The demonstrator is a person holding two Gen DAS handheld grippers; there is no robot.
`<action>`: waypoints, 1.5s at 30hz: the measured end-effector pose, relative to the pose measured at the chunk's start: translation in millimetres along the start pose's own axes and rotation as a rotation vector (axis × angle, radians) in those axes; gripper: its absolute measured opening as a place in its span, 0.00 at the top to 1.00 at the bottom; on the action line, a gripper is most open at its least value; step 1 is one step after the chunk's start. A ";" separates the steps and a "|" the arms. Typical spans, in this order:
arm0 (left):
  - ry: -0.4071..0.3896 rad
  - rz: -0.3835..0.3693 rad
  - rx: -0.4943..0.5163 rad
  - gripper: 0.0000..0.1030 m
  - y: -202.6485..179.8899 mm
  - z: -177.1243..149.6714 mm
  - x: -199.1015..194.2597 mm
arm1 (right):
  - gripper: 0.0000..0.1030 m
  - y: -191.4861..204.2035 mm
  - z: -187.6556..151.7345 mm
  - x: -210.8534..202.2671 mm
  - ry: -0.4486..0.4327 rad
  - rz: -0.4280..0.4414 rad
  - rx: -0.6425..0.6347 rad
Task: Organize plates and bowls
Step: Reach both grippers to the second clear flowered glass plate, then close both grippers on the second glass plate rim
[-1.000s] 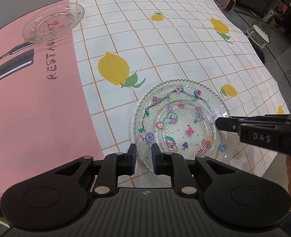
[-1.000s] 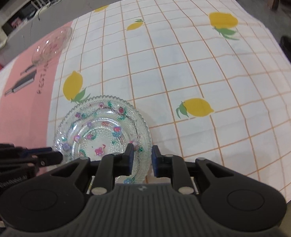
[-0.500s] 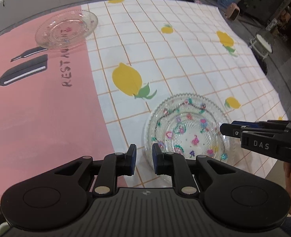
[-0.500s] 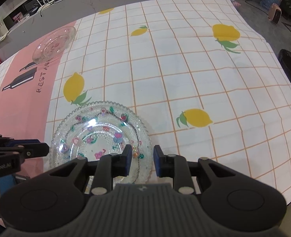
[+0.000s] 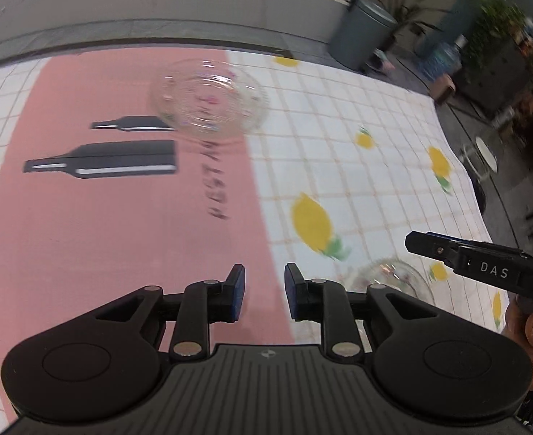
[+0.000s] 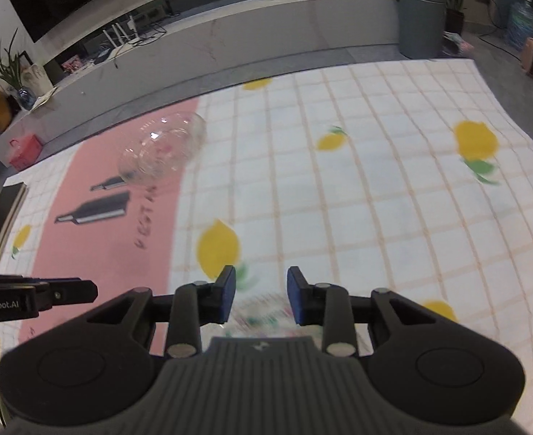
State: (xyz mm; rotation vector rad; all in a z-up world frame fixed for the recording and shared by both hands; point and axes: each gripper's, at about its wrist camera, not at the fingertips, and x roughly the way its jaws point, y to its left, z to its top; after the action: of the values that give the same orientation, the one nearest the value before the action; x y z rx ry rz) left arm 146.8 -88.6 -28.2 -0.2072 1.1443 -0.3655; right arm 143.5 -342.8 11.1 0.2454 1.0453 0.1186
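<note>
We saw the tablecloth [image 6: 375, 199] spread before a grey ledge [image 6: 266, 36] and bin [image 6: 420, 21]. One glass plate [image 5: 208, 99] sat far off; another plate [image 5: 393, 279] lay near. Our left gripper [image 5: 264, 291] and right gripper [image 6: 261, 295] gaped, holding nothing.

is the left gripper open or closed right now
Open. In the left wrist view the left gripper has a clear gap between its blue pads, with only pink tablecloth showing through; nothing is held.

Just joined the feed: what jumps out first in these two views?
The pink band with black bottle prints on the lemon tablecloth draws the eye, with a clear glass plate at its far edge. Near the open left hand-held gripper, a patterned glass dish peeks out.
</note>
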 end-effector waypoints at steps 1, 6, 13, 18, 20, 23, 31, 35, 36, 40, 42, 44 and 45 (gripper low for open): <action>0.001 -0.002 -0.010 0.74 6.7 4.0 1.0 | 0.70 5.9 5.4 5.0 0.001 0.007 -0.001; -0.008 0.004 -0.029 0.74 30.8 23.8 2.9 | 0.70 29.1 30.1 25.4 0.000 0.042 0.005; -0.005 0.031 -0.062 0.74 62.8 49.2 7.1 | 0.70 36.8 61.0 70.1 0.013 0.121 0.085; -0.001 0.067 -0.063 0.74 79.1 68.4 16.4 | 0.70 34.2 72.0 102.8 0.039 0.123 0.079; 0.006 0.071 -0.065 0.74 82.2 76.1 21.1 | 0.69 34.1 76.9 111.2 0.046 0.122 0.074; 0.017 0.074 -0.054 0.74 83.8 87.2 30.5 | 0.69 34.3 85.4 117.1 0.044 0.133 0.067; 0.008 0.063 -0.068 0.72 91.9 111.2 49.0 | 0.69 31.3 104.7 133.4 0.044 0.161 0.080; -0.030 0.036 -0.115 0.66 102.7 121.2 56.4 | 0.69 25.0 113.1 138.8 0.026 0.171 0.121; -0.038 0.021 -0.132 0.63 106.2 123.2 59.0 | 0.68 23.7 114.3 140.1 0.018 0.178 0.134; -0.070 -0.019 -0.171 0.57 116.1 126.8 67.7 | 0.32 20.9 114.6 148.8 -0.039 0.229 0.189; -0.102 -0.036 -0.186 0.57 120.9 126.2 70.4 | 0.30 21.0 112.7 152.2 -0.067 0.255 0.204; -0.152 -0.078 -0.209 0.56 126.6 124.3 71.8 | 0.30 20.5 109.3 156.6 -0.088 0.270 0.219; -0.169 -0.099 -0.219 0.53 129.6 123.8 73.6 | 0.30 20.7 107.1 159.0 -0.098 0.277 0.223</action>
State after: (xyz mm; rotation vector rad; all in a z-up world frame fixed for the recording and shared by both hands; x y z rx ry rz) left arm 309.7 -0.5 -85.3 -0.4800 1.0082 -0.3033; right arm 316.0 -304.4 -66.1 0.5931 0.9223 0.2382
